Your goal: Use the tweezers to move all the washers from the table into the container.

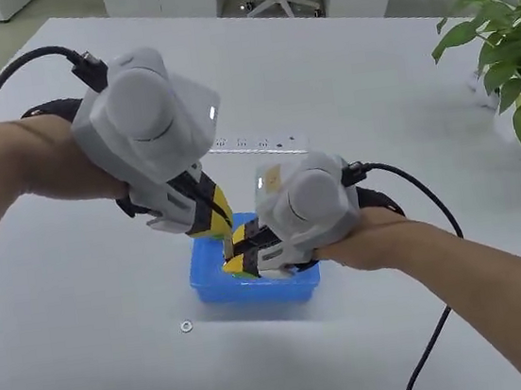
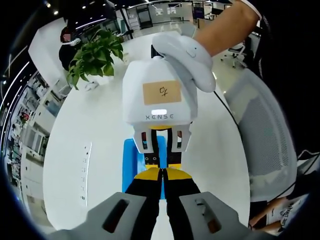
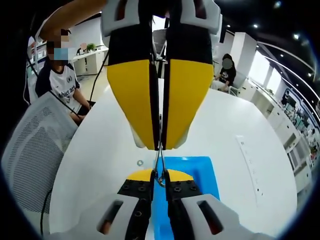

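Clearly, the job is not finished. Nearest on the bench [image 1: 92, 368], one small washer [image 1: 185, 327] is seen lying flat, just beside the blue container [image 1: 214, 281] but not in it. It must be picked up and dropped in before the task can be called done. No other loose washers can be made out on the white top.

Just behind it, the container is partly covered by both grippers, so the washers inside cannot be counted.

Over the container, the right gripper [image 1: 239, 255] is held low. Its jaws are seen close together with the thin tip of the tweezers [image 3: 160, 145] between them. Whether the tip is being pressed by them cannot be told. A tiny ring shape may be hanging at the tip, but it is too small to be sure.

A little farther back and higher, the left gripper [image 1: 214, 218] is pointed down at the right one. Its yellow jaws are pressed together on the top part of the tweezers.

Farther off, a white power strip [image 1: 254, 143] is laid on the bench, and a green plant [image 1: 509, 50] is stood at the far right edge.
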{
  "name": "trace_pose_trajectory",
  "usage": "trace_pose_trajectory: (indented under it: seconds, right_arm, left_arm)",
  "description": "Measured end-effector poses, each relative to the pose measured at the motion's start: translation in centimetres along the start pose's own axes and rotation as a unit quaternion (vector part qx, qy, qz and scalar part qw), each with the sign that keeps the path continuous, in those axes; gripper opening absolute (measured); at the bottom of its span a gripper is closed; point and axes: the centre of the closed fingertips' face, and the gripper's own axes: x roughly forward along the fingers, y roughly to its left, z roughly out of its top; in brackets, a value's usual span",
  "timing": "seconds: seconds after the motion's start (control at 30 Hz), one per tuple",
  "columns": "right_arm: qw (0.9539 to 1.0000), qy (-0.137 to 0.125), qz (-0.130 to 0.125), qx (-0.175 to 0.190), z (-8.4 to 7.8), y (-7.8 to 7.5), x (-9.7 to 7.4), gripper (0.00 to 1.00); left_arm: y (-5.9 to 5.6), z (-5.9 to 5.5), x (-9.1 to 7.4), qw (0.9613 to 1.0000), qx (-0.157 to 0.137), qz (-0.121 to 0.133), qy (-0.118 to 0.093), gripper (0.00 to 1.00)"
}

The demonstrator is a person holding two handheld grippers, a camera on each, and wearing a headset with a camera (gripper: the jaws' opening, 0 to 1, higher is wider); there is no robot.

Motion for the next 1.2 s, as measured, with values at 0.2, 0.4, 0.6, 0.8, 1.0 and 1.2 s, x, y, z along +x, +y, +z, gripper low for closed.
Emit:
trace_pose_trajectory:
  seconds: [0.2, 0.4, 0.6, 0.8, 1.0, 1.2]
  right_arm:
    - [1.0000, 0.006, 0.002, 0.004, -1.2, -0.6, 0.1, 0.10]
    - [0.9999, 0.009, 0.002, 0.012, -2.3, -1.2, 0.2, 0.10]
    - [0.9997, 0.013, 0.004, 0.022, -3.7, -1.7, 0.4, 0.10]
    - [0.9994, 0.017, 0.009, 0.030, -4.9, -2.2, 0.8, 0.10]
    - [0.9989, 0.020, 0.015, 0.039, -6.0, -2.4, 1.5, 0.10]
    - [0.9982, 0.021, 0.020, 0.052, -6.8, -2.7, 1.9, 0.10]
  left_arm:
    - [0.7, -0.1, 1.0, 1.0000, 0.000, -0.005, -0.004, 0.05]
    - [1.4, -0.3, 2.0, 0.9999, 0.001, -0.008, -0.006, 0.05]
    - [2.1, -0.5, 3.3, 0.9999, 0.002, -0.014, -0.009, 0.05]
    - [2.7, -0.9, 4.5, 0.9998, 0.000, -0.018, -0.013, 0.05]
    - [3.2, -1.4, 5.6, 0.9996, -0.004, -0.025, -0.014, 0.05]
    - [3.6, -1.9, 6.5, 0.9994, -0.008, -0.029, -0.016, 0.05]
